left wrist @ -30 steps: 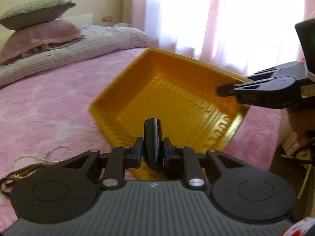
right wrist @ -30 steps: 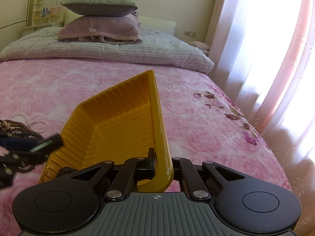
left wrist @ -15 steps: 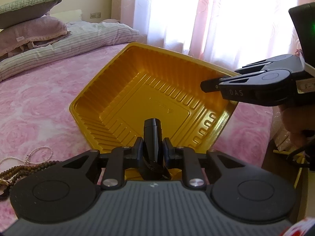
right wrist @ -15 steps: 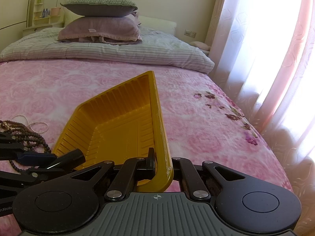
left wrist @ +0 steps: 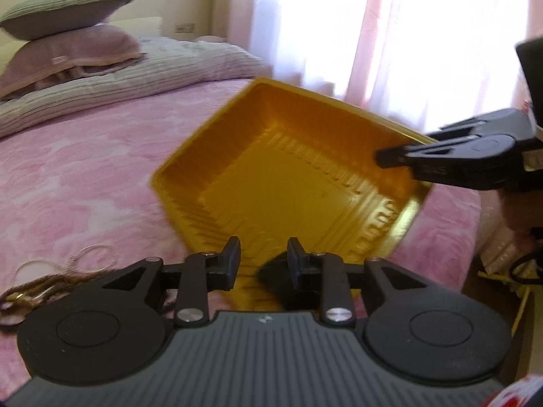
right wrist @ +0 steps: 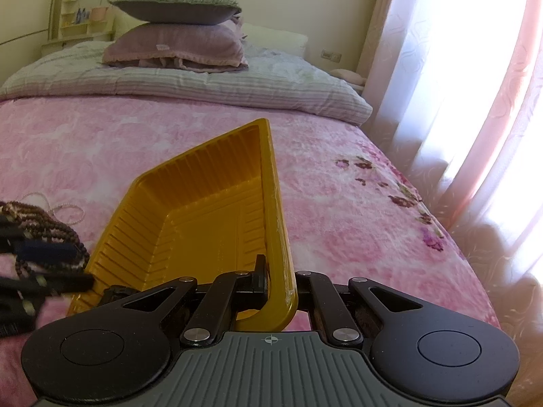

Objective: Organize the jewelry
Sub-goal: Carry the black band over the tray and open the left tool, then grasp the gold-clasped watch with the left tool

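A yellow plastic tray [left wrist: 288,186] is held tilted above the pink bedspread. My right gripper [right wrist: 278,278] is shut on the tray's [right wrist: 203,210] near corner rim; the left wrist view shows it [left wrist: 385,157] clamped on the right edge. My left gripper [left wrist: 264,261] hovers over the tray's near edge, its jaws opening with a clear gap. A small black object [left wrist: 280,279] lies low between and just below the fingers, apart from the pads, blurred. Brown beads [right wrist: 51,227] and a pearl strand [right wrist: 64,208] lie on the bed left of the tray.
Stacked pillows [right wrist: 176,30] and a striped quilt [right wrist: 237,84] fill the head of the bed. Bright curtains [right wrist: 475,84] run along the right side, where the bed edge drops off. A hand [left wrist: 519,213] holds the right gripper.
The left gripper's jaws have parted, and the black object that stood upright between them has dropped lower. The left view swung about the tray and is blurred. The right gripper stayed still.
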Tool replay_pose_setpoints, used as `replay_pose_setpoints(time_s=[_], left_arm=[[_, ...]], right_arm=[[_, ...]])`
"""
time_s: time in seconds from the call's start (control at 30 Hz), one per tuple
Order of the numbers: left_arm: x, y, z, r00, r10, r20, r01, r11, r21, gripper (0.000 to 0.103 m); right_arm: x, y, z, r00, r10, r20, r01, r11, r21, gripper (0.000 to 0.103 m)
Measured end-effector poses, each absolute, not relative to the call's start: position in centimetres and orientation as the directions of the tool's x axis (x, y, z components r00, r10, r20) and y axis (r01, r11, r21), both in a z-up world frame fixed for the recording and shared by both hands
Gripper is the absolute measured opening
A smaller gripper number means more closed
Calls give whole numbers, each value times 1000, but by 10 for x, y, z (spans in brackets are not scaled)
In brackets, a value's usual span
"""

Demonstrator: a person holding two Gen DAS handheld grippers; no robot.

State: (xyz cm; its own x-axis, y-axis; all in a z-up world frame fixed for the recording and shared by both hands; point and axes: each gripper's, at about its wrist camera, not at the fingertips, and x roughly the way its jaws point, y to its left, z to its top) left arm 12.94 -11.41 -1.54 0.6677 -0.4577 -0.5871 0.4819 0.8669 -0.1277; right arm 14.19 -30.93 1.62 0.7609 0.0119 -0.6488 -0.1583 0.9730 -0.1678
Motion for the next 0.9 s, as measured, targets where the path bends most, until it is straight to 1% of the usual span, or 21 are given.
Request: replay_pose_setpoints(time_s=[0.23, 0.57, 0.9], left_arm=[[131, -65, -22, 708, -358, -609, 354, 926, -132, 27], [127, -3, -36, 737, -220, -639, 199, 974, -106, 28], [115, 40, -53, 728, -128, -674, 107, 992, -73, 29]], right_arm=[[147, -311, 16, 710, 4, -704, -189, 965, -184, 5], [161, -313, 18, 614, 11, -789, -267, 944, -194, 6], [171, -313, 18, 565, 5, -825, -332, 917, -221, 6]])
